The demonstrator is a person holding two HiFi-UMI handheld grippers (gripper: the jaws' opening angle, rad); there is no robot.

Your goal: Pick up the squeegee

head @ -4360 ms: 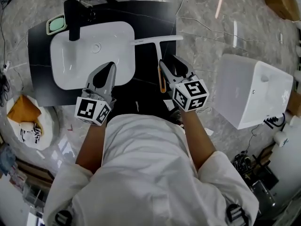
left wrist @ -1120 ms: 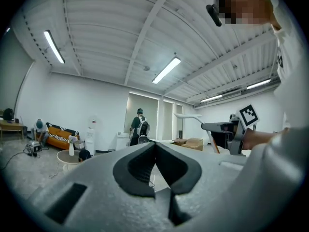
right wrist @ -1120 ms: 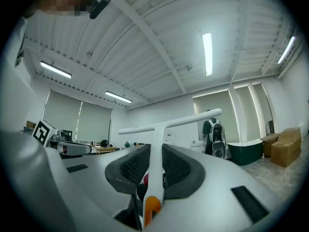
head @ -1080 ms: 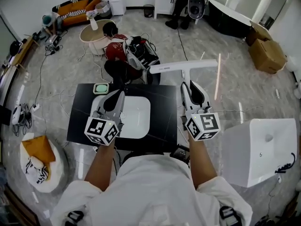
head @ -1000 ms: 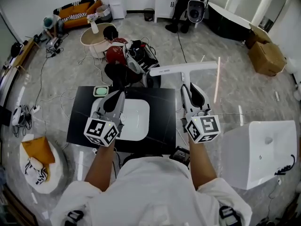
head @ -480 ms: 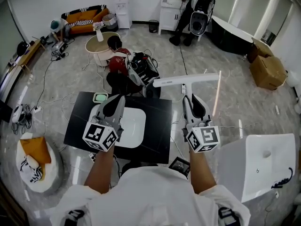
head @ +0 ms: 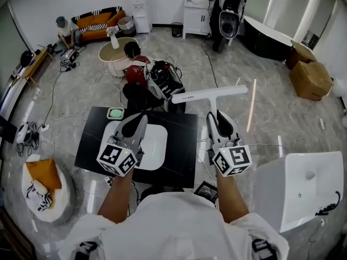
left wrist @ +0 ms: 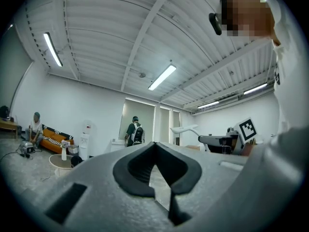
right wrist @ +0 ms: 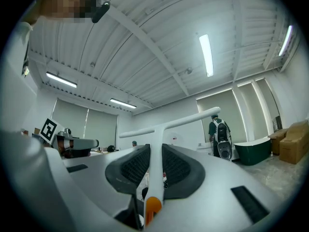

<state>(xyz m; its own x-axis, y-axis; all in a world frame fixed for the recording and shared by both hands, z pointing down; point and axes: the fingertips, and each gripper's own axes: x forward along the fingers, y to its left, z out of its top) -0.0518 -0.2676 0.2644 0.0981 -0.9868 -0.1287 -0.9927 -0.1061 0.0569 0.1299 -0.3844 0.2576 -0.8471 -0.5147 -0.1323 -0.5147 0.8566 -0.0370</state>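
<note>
The right gripper (head: 217, 118) clamps the squeegee (head: 209, 95) handle, its blade crosswise beyond the jaws, seemingly level.

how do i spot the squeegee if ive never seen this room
Find the black board with the white sink in it, in the middle of the floor. By its right edge the right gripper grips the squeegee: a white T-shaped tool, long bar crosswise on top, unlike anything near it.
</note>
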